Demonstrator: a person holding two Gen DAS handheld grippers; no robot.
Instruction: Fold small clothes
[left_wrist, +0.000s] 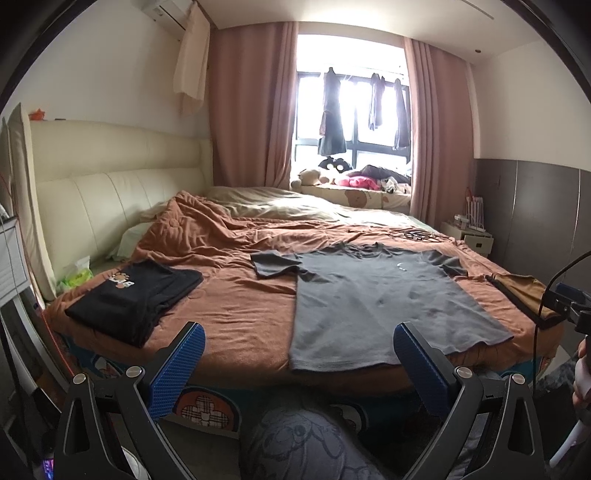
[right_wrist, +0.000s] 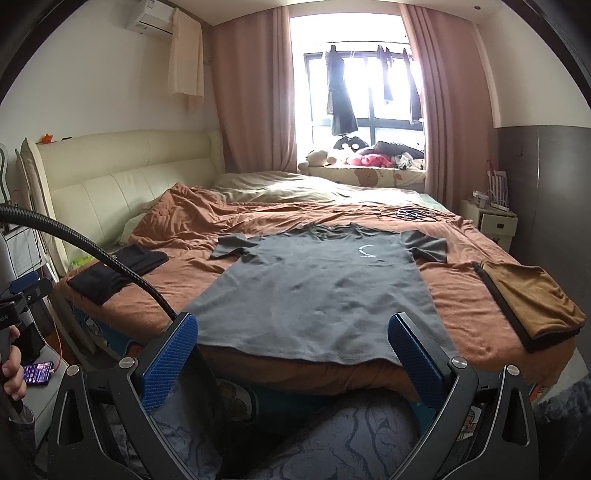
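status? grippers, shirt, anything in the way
Left hand-held gripper open, empty; right hand-held gripper open, empty. Grey T-shirt flat on bed, unfolded, sleeves out. Folded black garment left, folded brown garment right, both clear of shirt.

Plush toys (right_wrist: 321, 157) crowd the window ledge (behind pink curtains (right_wrist: 251, 92)), a lit phone (right_wrist: 36, 373) lies bedside.

A T-shirt (right_wrist: 321, 291) lies flat on the bed (right_wrist: 461, 306) at frame centre, hem toward the near edge. A folded garment (right_wrist: 118, 271) lies at its left, another folded piece (right_wrist: 532, 299) at its right. The window (right_wrist: 365, 96) stands behind, upper centre.
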